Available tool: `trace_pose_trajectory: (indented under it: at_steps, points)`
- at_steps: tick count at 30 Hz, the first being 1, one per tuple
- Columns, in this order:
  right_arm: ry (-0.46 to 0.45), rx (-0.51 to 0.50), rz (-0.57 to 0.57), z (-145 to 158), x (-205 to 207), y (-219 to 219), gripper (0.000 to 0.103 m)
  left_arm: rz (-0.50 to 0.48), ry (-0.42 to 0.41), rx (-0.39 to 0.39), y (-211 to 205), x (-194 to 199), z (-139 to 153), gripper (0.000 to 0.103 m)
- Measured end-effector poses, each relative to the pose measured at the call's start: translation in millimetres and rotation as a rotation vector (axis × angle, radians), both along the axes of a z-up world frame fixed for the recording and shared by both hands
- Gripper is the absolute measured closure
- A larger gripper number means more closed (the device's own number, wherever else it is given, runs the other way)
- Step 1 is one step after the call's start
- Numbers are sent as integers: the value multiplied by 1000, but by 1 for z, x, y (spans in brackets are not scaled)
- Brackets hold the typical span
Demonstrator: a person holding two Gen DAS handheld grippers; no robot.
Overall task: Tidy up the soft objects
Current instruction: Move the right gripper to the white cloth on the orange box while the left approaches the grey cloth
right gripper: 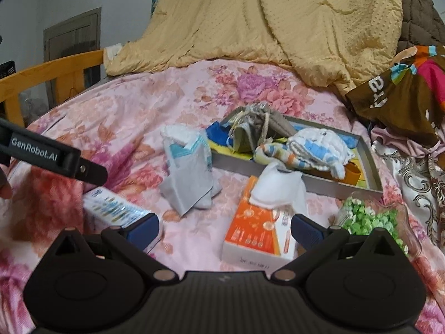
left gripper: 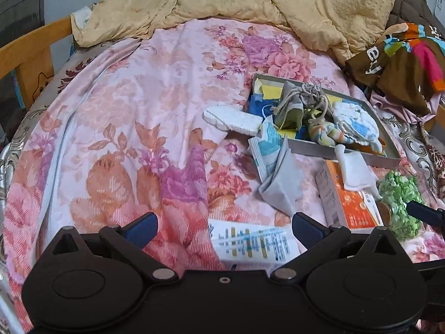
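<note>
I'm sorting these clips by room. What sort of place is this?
Most likely a bedroom: a floral bedsheet covers the surface, a yellow quilt is heaped behind, and a wooden bed frame runs alongside.

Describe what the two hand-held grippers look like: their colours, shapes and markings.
Each hand-held gripper, left and right, has a black body with two round housings, silver pivot pins and blue finger pads. White lettering "GenRobot.AI" marks the left one's side in the right wrist view.

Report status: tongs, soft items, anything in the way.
Left tongs open, empty. Right tongs open, empty, over orange box. White cloth lies on that box, outside grey tray. Grey pouch also outside the tray.
</note>
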State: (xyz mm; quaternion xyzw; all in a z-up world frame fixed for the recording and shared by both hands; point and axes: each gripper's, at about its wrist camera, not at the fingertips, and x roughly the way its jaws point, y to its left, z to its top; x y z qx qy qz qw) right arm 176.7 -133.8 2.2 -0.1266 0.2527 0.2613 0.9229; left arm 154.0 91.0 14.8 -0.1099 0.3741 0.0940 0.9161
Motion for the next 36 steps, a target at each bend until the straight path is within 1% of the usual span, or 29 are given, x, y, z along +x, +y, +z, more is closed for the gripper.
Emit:
trace_pose_trajectory:
  at_steps: [4,8,11,15,19,22,24,28,32,36]
  points:
    - [-34,0,-59,1,11,0,0,-18,-32,5,-1,9,-4,1]
    - [-48,23,-144,0,25,-6,0,-27,-17,36,-4,14,-14,1]
    - [-45,47,-201,-1,38,-11,0,-31,-17,53,-4,19,-23,1]
    - [-15,69,-233,-5,59,-14,0,-44,-51,40,-4,30,-32,1]
    - [9,79,-241,-10,75,-14,0,-63,-93,0,-5,44,-39,1]
    - [28,76,-236,-14,85,-15,0,-80,-117,-10,-7,56,-46,1]
    - [39,71,-230,-16,89,-13,0,-99,-121,-7,-10,62,-49,1]
    - [35,54,-213,-17,92,-7,1,-148,-117,-22,-12,69,-56,1]
    - [31,45,-205,-17,94,-2,1,-177,-124,-49,-10,72,-59,1]
    - [46,30,-202,-20,99,2,1,-198,-131,-48,-12,76,-63,1]
